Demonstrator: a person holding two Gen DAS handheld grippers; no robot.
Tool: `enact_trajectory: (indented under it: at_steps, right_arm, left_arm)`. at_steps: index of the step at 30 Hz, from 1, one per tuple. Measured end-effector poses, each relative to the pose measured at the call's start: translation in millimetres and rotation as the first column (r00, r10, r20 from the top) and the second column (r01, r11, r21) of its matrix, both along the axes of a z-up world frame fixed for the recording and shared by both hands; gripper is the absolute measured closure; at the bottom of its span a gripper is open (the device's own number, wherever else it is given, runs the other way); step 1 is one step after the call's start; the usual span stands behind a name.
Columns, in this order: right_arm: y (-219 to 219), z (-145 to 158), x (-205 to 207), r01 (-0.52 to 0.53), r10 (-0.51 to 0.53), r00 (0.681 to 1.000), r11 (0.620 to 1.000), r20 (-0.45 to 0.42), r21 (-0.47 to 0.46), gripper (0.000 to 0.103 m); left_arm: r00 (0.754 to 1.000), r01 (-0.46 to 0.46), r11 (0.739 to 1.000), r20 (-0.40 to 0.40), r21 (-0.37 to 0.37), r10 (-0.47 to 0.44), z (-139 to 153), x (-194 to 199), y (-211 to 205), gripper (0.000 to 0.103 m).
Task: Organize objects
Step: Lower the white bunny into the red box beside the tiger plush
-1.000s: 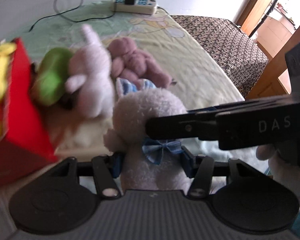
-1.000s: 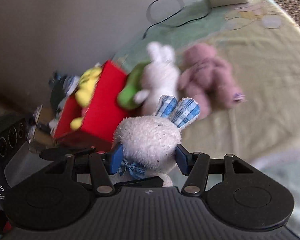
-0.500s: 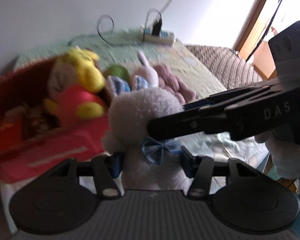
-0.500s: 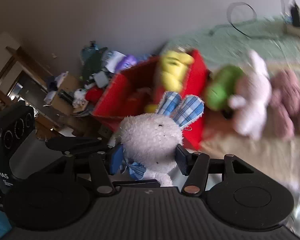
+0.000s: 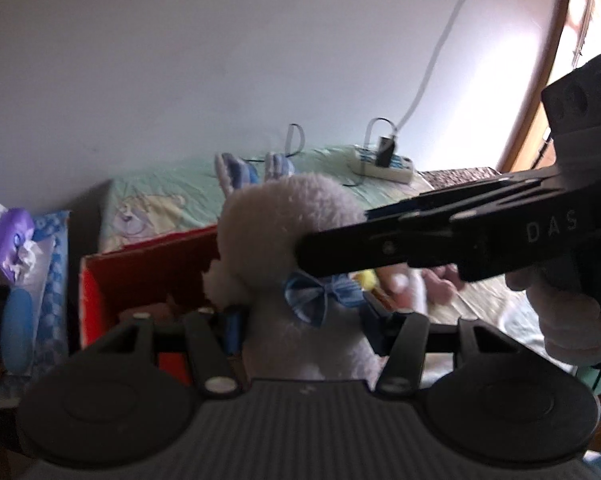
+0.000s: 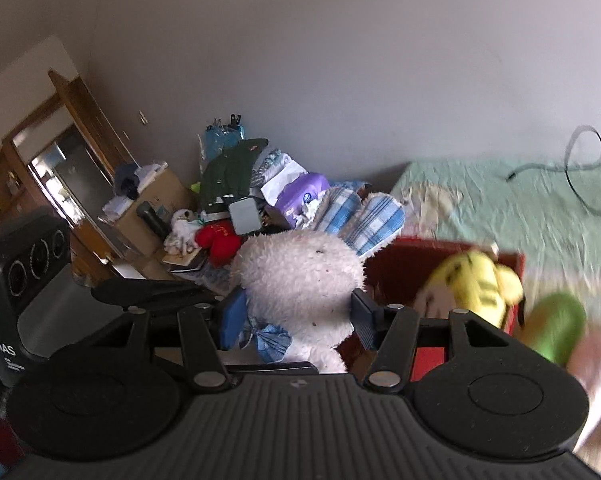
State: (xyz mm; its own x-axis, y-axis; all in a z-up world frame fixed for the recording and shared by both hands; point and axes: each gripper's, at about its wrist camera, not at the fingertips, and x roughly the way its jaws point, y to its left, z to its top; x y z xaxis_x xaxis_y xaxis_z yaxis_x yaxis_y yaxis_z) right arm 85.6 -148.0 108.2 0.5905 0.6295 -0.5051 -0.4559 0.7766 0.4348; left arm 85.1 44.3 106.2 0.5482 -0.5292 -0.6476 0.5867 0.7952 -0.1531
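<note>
Both tongs pinch one white plush rabbit: the left gripper squeezes its body below the blue bow, and the right gripper clamps the fluffy head under the checked ears. The rabbit hangs in the air above the red box, which sits at about three o'clock of the head in the right view, with a yellow toy in it.

I'd judge the rabbit light, soft and squashy, unlikely to break or slip; the firmer torso looks the best place to grip.

Beneath lies a bed with a pale green sheet, a power strip at twelve o'clock by the wall, and a cluttered table at ten.
</note>
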Motion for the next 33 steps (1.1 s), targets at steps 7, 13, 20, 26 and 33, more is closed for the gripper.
enact_trajectory:
  at_steps: [7,13,20,26,33]
  right_arm:
    - [28,-32,54,-0.017,0.008,0.997,0.993,-0.079,-0.115,0.045]
    - [48,-66,72,-0.052,0.019,0.990,0.970,-0.141,-0.236,0.046]
    - [51,-92,81,-0.082,0.013,0.979,0.940,-0.205,-0.331,0.047]
    - [48,-94,82,-0.076,0.007,0.980,0.934,-0.197,-0.349,0.051]
    - [35,-93,78,-0.019,-0.036,0.984,0.954,-0.176,-0.299,0.051]
  left_arm:
    - [0.993,-0.051,0.999,-0.107,-0.014,0.049,-43,55,21,0.045]
    - [0.970,-0.069,0.998,-0.233,0.003,0.068,-91,82,24,0.045]
    - [0.946,-0.029,0.998,-0.320,0.047,0.043,-123,94,13,0.045]
    - [0.946,-0.007,0.998,-0.322,0.061,0.026,-121,94,9,0.044]
    - [0.949,0.017,0.995,-0.316,0.100,0.016,-121,95,-10,0.035]
